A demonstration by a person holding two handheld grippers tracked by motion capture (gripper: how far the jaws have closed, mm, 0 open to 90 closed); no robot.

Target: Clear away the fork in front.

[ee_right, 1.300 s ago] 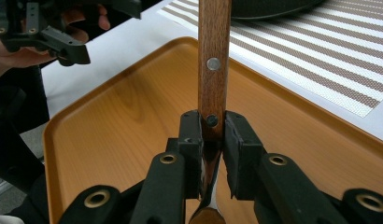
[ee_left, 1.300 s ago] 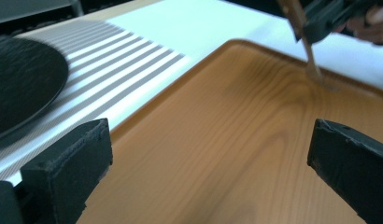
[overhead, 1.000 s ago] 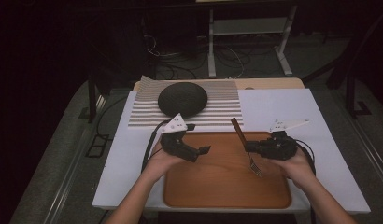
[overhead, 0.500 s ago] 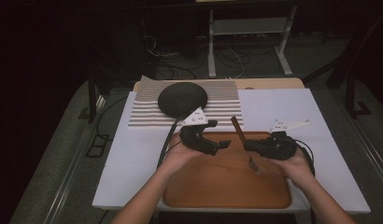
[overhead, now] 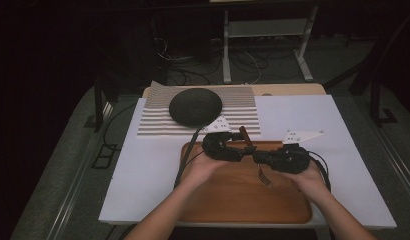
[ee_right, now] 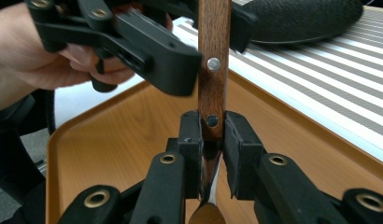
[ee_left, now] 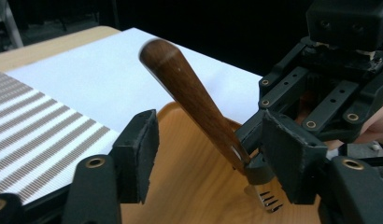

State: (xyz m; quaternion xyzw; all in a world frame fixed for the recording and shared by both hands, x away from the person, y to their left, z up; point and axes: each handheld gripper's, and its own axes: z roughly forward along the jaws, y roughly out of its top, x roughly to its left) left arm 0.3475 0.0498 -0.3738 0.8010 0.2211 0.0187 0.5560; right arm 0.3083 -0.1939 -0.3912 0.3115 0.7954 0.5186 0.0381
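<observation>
- Right gripper (ee_right: 212,140) has its jaws pressed onto the fork (ee_right: 213,60), pinching the lower end of the wooden handle just above the metal neck (a firm, centred grip).
- The fork hangs over the wooden tray (overhead: 233,200), tines (ee_left: 269,201) down, handle tilted up and away.
- Left gripper (ee_left: 213,144) stands spread wide, a jaw on either side of that handle, not touching it.
- Beyond: striped mat (overhead: 243,107), then the dark round bowl (overhead: 195,106) sitting upside down on it.

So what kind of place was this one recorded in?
Probably a lab or recording workspace, not a home: a table under a white sheet stands in a dark room, loose cables trail on the floor behind it, beside a metal stand.
</observation>
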